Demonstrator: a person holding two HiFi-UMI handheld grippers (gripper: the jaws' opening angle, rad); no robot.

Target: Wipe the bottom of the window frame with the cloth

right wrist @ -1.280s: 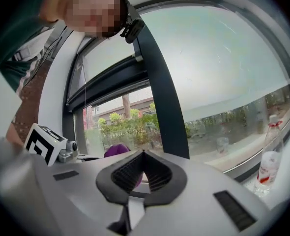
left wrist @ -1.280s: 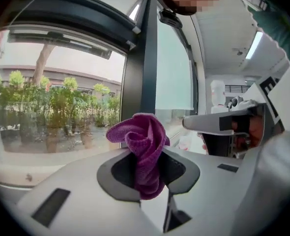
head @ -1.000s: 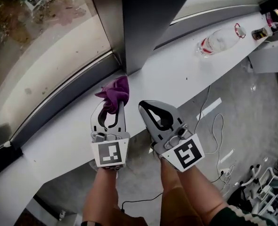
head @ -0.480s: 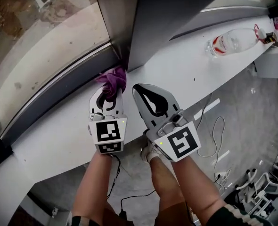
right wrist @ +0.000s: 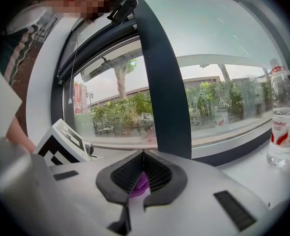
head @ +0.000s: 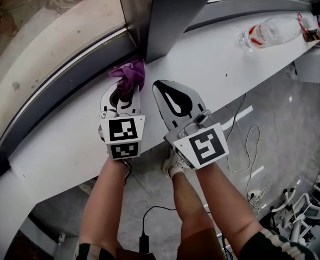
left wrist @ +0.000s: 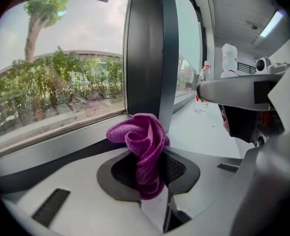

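Note:
A crumpled purple cloth [head: 128, 75] [left wrist: 144, 146] sticks out of my left gripper [head: 126, 86] [left wrist: 152, 156], which is shut on it. The cloth hangs over the white sill, right at the dark grey bottom rail of the window frame [head: 68, 85] [left wrist: 51, 146], close to the foot of the dark mullion [head: 171, 10]. Whether it touches the rail I cannot tell. My right gripper [head: 160, 85] [right wrist: 143, 154] hovers beside it over the sill [head: 214, 64], jaws shut and holding nothing. A bit of the cloth [right wrist: 141, 183] shows through their hollow.
A clear plastic water bottle [head: 268, 31] [right wrist: 281, 132] lies on the sill far to the right. The mullion stands just right of the cloth. Below the sill edge are the person's legs, a grey floor and cables [head: 247, 150].
Both grippers have moved forward over the sill toward the glass. The cloth has gone from mid-sill to the bottom rail beside the mullion. Both stay shut.

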